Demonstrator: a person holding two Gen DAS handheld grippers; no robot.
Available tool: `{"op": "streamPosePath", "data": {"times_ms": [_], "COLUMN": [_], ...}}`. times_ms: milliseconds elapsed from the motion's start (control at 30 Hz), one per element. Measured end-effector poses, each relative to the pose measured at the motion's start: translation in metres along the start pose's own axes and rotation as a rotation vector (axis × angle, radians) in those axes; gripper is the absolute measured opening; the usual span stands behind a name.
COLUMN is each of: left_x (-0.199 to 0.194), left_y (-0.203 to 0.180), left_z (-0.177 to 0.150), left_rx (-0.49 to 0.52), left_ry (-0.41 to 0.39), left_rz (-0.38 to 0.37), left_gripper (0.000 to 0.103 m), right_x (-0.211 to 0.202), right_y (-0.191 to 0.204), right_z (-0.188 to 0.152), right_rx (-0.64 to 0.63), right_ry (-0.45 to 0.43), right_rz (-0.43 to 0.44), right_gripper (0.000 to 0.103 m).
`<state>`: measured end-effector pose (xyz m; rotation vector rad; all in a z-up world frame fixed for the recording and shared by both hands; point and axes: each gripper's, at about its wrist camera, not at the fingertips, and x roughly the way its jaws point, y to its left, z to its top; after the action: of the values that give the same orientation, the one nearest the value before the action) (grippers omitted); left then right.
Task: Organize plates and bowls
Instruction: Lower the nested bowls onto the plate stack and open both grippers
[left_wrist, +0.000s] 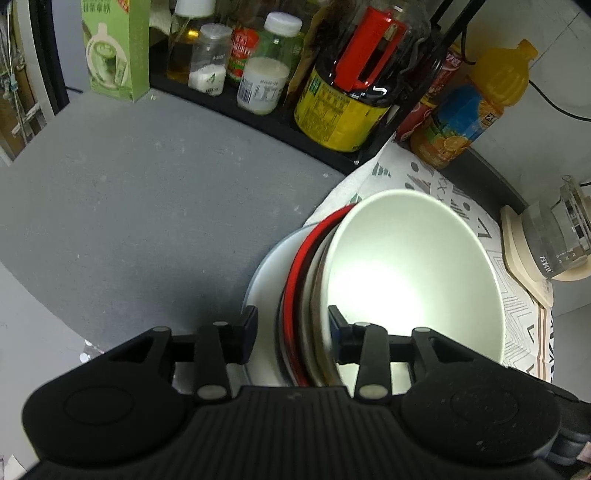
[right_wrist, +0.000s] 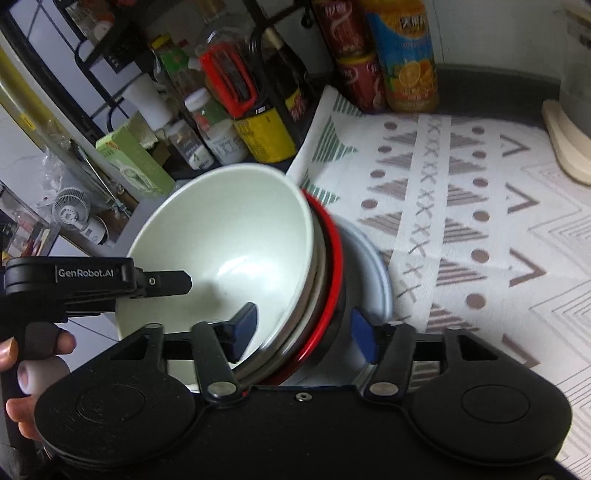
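Observation:
A stack of nested bowls is held between both grippers: a white bowl (left_wrist: 413, 280) on top, a red-rimmed bowl (left_wrist: 295, 288) beneath it, and a pale grey-white plate or bowl (left_wrist: 266, 280) at the bottom. My left gripper (left_wrist: 292, 332) has its jaws around the stack's rim, one finger outside, one inside the white bowl. In the right wrist view my right gripper (right_wrist: 302, 328) also straddles the rim of the white bowl (right_wrist: 229, 236) and red-rimmed bowl (right_wrist: 334, 266). The left gripper (right_wrist: 162, 282) shows at the left.
A black rack (left_wrist: 258, 122) holds bottles and jars at the back. An orange juice bottle (left_wrist: 465, 110) and red cans (right_wrist: 354, 74) stand beside it. A patterned cloth (right_wrist: 461, 206) covers the counter on the right. A glass kettle (left_wrist: 557, 236) sits on a cream base. Grey counter (left_wrist: 129, 206) lies left.

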<state>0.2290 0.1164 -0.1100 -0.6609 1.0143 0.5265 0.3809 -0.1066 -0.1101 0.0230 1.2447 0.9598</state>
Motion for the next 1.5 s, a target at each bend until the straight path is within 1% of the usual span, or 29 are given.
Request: {"op": "streamPosePath", "data": {"times_ms": [33,100,133,200,233,300,367,467,500,533,600,700,833,933,1033,1100,1233,1267,1400,1500], "left_x": [-0.002,-0.005,-0.007,-0.010,-0.012,-0.016,-0.019,-0.026,-0.028,-0.029,-0.032,-0.036,-0.042,-0.044,-0.048,-0.052,-0.065,-0.069,-0.085,-0.096], "left_y": [-0.002,-0.007,-0.010,-0.017,-0.021,-0.029,-0.036,-0.045,-0.048,-0.051,-0.054,-0.055,-0.053,-0.046,-0.036,-0.031,-0.019,-0.017,-0.013,-0.012], "left_z": [0.001,0.002,0.003,0.005,0.005,0.006,0.006,0.006,0.006,0.006,0.006,0.007,0.006,0.006,0.005,0.003,-0.001,-0.002,-0.008,-0.012], "left_rx": [0.001,0.002,0.005,0.009,0.009,0.015,0.020,0.032,0.040,0.048,0.057,0.074,0.147,0.200,0.244,0.293,0.337,0.349,0.405,0.445], "left_ry": [-0.008,-0.025,-0.030,-0.036,-0.043,-0.057,-0.063,-0.075,-0.081,-0.084,-0.090,-0.088,-0.100,-0.091,-0.066,-0.055,-0.055,-0.058,-0.075,-0.095], "left_rz": [-0.003,-0.008,-0.009,-0.014,-0.019,-0.023,-0.018,-0.024,-0.024,-0.016,-0.006,-0.003,-0.019,-0.026,-0.068,-0.077,-0.113,-0.119,-0.148,-0.188], "left_gripper": [0.044,0.056,0.060,0.070,0.072,0.078,0.082,0.083,0.084,0.084,0.084,0.085,0.085,0.086,0.086,0.086,0.087,0.089,0.091,0.092], "right_x": [-0.003,-0.011,-0.015,-0.022,-0.026,-0.034,-0.042,-0.051,-0.054,-0.057,-0.064,-0.073,-0.087,-0.097,-0.105,-0.111,-0.118,-0.120,-0.131,-0.138], "right_y": [-0.002,-0.007,-0.010,-0.016,-0.018,-0.022,-0.028,-0.034,-0.035,-0.036,-0.036,-0.035,-0.026,-0.017,-0.007,0.002,0.021,0.025,0.049,0.066], "right_z": [0.002,0.007,0.009,0.013,0.015,0.018,0.020,0.020,0.019,0.018,0.015,0.009,-0.005,-0.020,-0.037,-0.048,-0.068,-0.072,-0.089,-0.101], "right_rx": [-0.002,-0.004,-0.001,0.014,0.008,-0.003,0.003,0.022,0.025,0.029,0.037,0.078,0.143,0.228,0.305,0.348,0.394,0.412,0.404,0.388], "right_ry": [-0.013,-0.034,-0.041,-0.054,-0.064,-0.081,-0.094,-0.106,-0.112,-0.121,-0.141,-0.179,-0.243,-0.292,-0.332,-0.360,-0.396,-0.398,-0.438,-0.455], "right_rz": [-0.003,0.001,0.006,0.015,0.015,-0.004,-0.021,-0.039,-0.046,-0.055,-0.072,-0.122,-0.190,-0.245,-0.301,-0.330,-0.414,-0.426,-0.459,-0.495], "right_gripper": [0.063,0.067,0.069,0.077,0.079,0.087,0.091,0.097,0.097,0.098,0.102,0.102,0.103,0.103,0.103,0.103,0.103,0.103,0.103,0.103]}}
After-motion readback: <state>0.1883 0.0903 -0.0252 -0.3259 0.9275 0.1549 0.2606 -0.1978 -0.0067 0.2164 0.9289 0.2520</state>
